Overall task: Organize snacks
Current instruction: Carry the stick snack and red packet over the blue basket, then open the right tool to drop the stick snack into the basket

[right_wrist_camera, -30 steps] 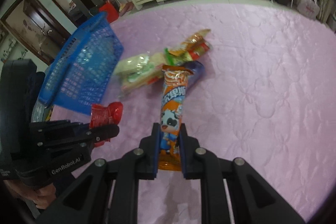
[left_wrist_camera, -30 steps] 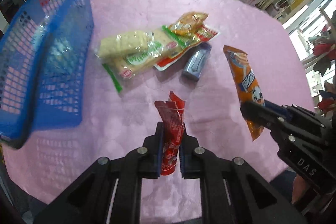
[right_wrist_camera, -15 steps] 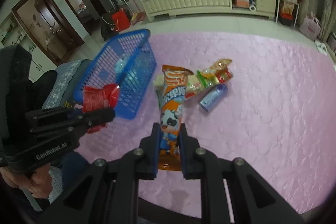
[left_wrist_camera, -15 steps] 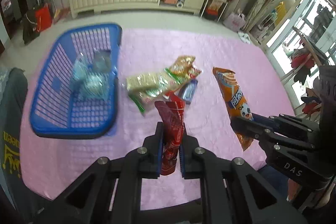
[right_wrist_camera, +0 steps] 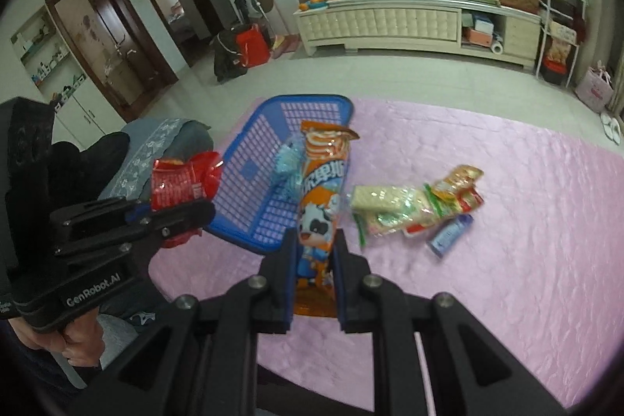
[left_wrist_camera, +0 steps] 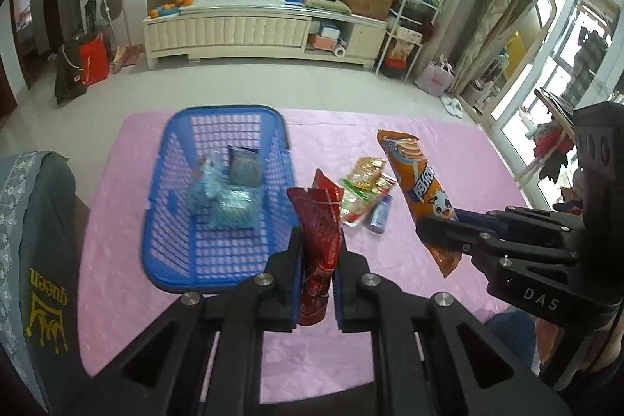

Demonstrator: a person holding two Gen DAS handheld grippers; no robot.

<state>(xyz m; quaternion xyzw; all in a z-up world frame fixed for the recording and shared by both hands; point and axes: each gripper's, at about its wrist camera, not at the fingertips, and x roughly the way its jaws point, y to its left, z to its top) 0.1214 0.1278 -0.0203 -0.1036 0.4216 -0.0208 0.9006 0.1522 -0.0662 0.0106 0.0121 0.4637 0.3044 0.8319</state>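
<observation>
Left gripper (left_wrist_camera: 318, 256) is clamped on a red snack packet (left_wrist_camera: 318, 240), right gripper (right_wrist_camera: 314, 252) squeezing an orange cow-print packet (right_wrist_camera: 319, 197), both held up over the pink tablecloth (right_wrist_camera: 526, 240). Blue basket (left_wrist_camera: 163, 221) holds a couple of bluish packs, kinda blurry. Remaining snack pile (right_wrist_camera: 413, 209) lies beside it.

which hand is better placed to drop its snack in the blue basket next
Probably left. The left tool, shut on the red packet, sits beside the blue basket; the right tool, holding the orange packet, is farther over.
</observation>
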